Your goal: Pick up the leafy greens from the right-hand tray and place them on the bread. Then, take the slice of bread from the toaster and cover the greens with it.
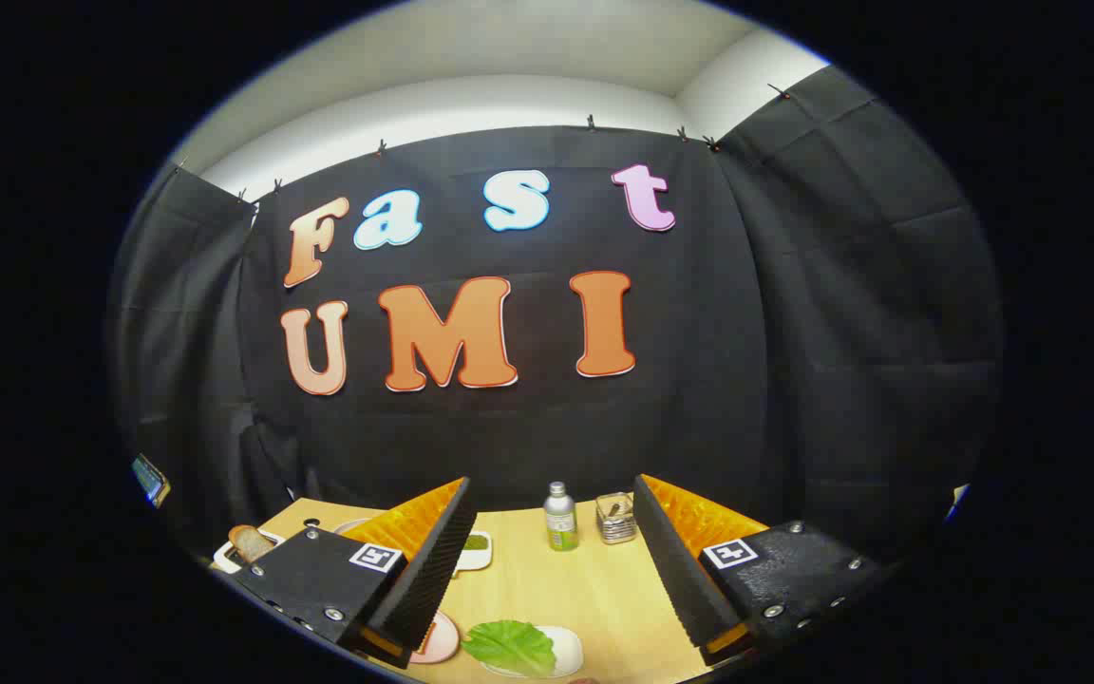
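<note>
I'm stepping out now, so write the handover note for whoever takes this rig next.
Hand-held gripper: open, holding nothing, raised above the light wooden table.
Green leafy lettuce: lies on a small white tray between the fingers, low and near.
Brown bread slice: stands in the white toaster, beyond the left finger.
A pink round plate sits beside the left fingertip; what lies on it is hidden.
Done: nothing, judging by the layout. Left: greens onto the bread, then the toaster slice on top.

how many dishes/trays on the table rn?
3 at least. White tray under the leafy greens, between the open gripper fingers; pink plate beside the left finger; small white dish beyond it. The fingers may hide more.
</note>
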Available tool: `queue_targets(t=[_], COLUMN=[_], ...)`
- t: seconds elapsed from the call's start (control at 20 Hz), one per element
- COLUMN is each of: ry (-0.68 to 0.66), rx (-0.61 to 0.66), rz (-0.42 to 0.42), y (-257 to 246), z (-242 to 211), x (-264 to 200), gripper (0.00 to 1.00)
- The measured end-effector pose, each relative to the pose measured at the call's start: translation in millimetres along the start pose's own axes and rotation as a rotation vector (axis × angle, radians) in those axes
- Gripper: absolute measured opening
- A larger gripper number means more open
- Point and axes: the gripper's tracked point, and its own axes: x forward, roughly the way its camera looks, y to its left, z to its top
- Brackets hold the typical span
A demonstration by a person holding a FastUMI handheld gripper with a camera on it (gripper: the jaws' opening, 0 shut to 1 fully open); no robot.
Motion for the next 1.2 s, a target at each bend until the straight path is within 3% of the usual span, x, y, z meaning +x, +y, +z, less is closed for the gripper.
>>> queue_targets(t=[0.4,1.05,1.2], ry=[0.016,0.022,0.043], rx=[-0.031,-0.071,-0.075], rz=[0.011,0.009,0.003], y=[40.4,38.3,28.8], z=[-8.2,-16.2,-37.7], x=[-6.1,2.6,8.1], gripper=[0.99,0.99,0.99])
